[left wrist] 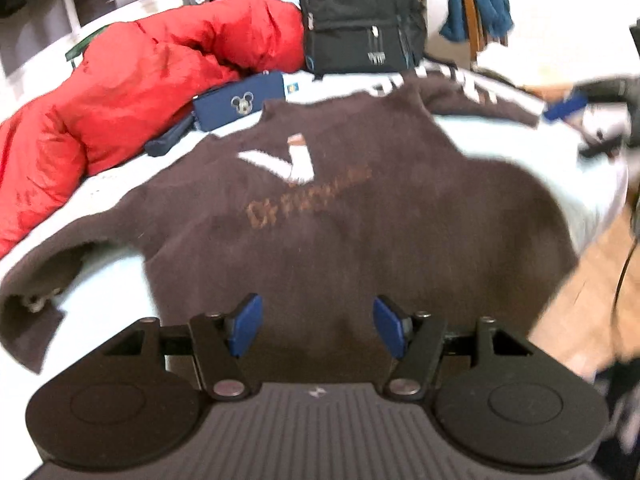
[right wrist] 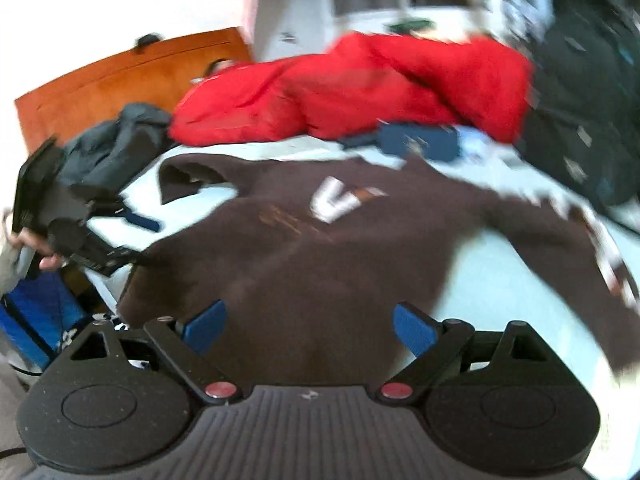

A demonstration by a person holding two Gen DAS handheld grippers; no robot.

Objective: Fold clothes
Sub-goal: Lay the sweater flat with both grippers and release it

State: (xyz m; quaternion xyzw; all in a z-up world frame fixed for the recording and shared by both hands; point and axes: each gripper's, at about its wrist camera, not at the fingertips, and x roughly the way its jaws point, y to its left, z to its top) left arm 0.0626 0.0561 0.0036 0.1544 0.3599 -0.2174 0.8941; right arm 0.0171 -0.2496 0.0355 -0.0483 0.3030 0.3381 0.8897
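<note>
The brown sweater (left wrist: 340, 220) lies spread flat, front up, on the pale bed (left wrist: 104, 280). Its hem lies at the near bed edge; one sleeve reaches the left edge, the striped sleeve extends far right. A red jacket (left wrist: 152, 92), blue pouch (left wrist: 240, 100) and black backpack (left wrist: 356, 20) line the far side.

The left hand-held gripper (left wrist: 318, 326) hangs above the hem, jaws apart, empty. The right hand-held gripper (right wrist: 310, 330) hangs likewise, jaws wide, holding nothing.
</note>
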